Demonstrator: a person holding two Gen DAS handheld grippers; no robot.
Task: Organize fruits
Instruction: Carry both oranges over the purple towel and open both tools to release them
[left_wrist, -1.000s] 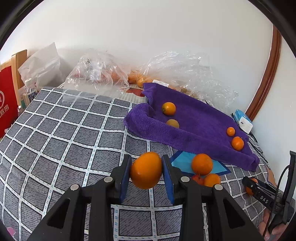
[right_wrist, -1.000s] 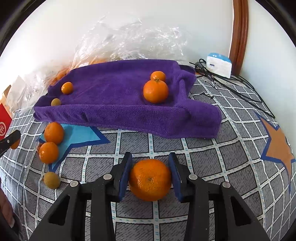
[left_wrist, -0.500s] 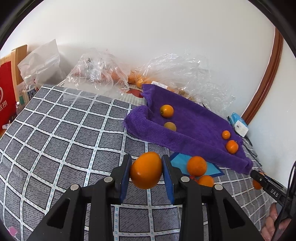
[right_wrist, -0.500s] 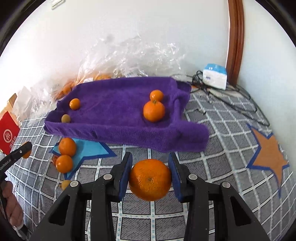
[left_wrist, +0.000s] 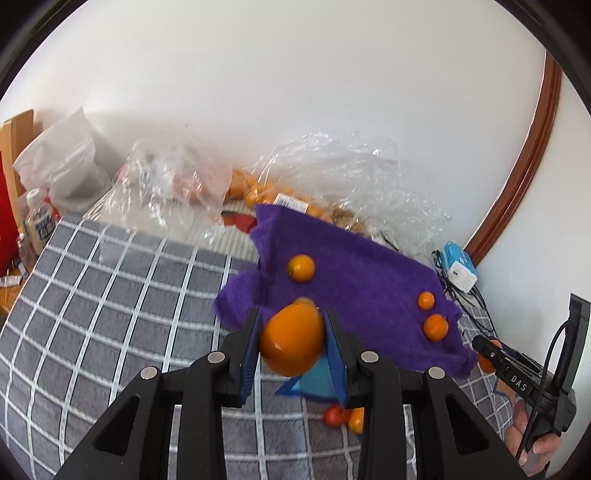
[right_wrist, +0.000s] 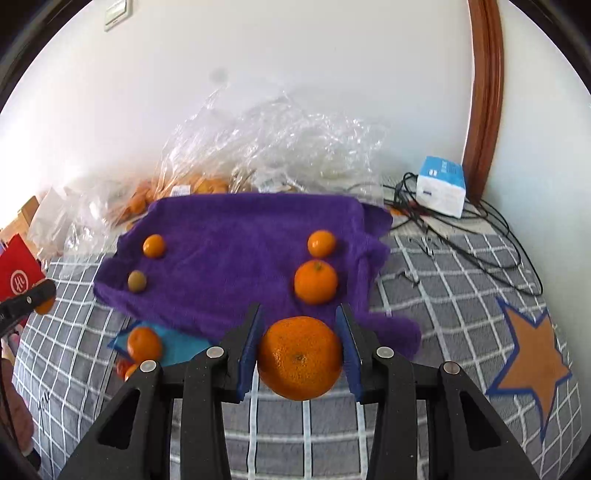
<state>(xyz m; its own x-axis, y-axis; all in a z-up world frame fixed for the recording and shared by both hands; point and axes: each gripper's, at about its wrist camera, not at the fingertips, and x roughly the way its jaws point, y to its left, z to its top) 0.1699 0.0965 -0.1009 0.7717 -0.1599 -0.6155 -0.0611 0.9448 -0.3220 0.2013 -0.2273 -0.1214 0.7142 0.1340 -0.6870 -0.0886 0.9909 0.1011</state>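
Fruits were partly sorted: four lay on the purple towel (right_wrist: 236, 258), several remained on the checked bed cover (right_wrist: 443, 295). Left tool (left_wrist: 293, 347) clenched an orange (left_wrist: 291, 341); right tool (right_wrist: 300, 350) clenched a mandarin (right_wrist: 300, 357).

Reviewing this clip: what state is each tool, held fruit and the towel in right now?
Left tool: shut on smooth orange.
Smooth orange: held off the bed.
Right tool: shut on large mandarin.
Large mandarin: held.
Purple towel: spread out, four fruits on it.
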